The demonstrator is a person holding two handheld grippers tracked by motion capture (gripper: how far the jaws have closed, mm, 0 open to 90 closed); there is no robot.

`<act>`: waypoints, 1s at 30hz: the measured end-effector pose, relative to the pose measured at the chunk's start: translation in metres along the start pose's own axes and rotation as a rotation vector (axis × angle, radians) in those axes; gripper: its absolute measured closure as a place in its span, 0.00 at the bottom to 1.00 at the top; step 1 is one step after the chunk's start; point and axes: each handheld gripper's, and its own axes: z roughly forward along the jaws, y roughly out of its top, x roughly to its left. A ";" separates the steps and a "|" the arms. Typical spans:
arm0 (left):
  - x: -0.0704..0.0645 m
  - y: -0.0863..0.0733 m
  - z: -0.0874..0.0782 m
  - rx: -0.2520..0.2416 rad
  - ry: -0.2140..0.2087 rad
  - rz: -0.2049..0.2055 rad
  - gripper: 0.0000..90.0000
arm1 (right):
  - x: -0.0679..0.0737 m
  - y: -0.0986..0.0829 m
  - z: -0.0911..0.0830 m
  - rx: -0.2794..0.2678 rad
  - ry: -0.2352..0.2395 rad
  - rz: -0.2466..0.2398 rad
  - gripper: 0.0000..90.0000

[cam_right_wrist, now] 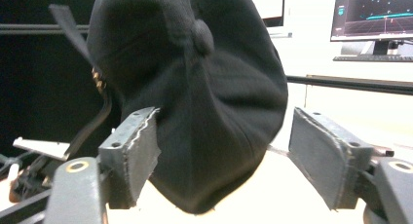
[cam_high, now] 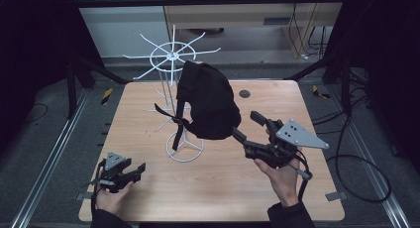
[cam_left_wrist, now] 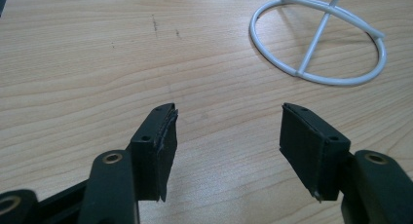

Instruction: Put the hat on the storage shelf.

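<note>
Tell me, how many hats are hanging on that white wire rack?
1. A single black cap hangs on the right side of the white wire rack, right in front of the open right gripper. The cap may hide something behind it.

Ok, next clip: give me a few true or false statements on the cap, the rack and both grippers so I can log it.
1. The black cap hangs on the white wire rack. True.
2. The right gripper is shut on the cap. False: its jaws stand open, one on each side of the cap.
3. The left gripper is open, with nothing between its jaws. True.
4. The left gripper is touching the rack's base ring. False: it sits apart from the ring, over bare wooden table.
5. The cap lies flat on the table. False: it is up off the tabletop, on the rack.
</note>
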 end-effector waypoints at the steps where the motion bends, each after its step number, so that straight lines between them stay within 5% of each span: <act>1: 0.000 0.000 0.000 0.000 0.000 0.000 0.42 | -0.001 -0.003 -0.004 0.009 -0.002 -0.004 0.27; 7: 0.000 0.000 0.000 -0.005 0.005 0.004 0.42 | -0.011 -0.026 -0.021 0.056 -0.029 0.021 0.25; 22: 0.001 -0.001 0.003 -0.020 0.001 0.022 0.42 | -0.067 -0.118 -0.039 0.361 -0.255 0.093 0.21; 30: 0.007 -0.003 0.010 0.006 -0.007 0.012 0.38 | -0.093 -0.146 -0.046 0.479 -0.377 0.104 0.18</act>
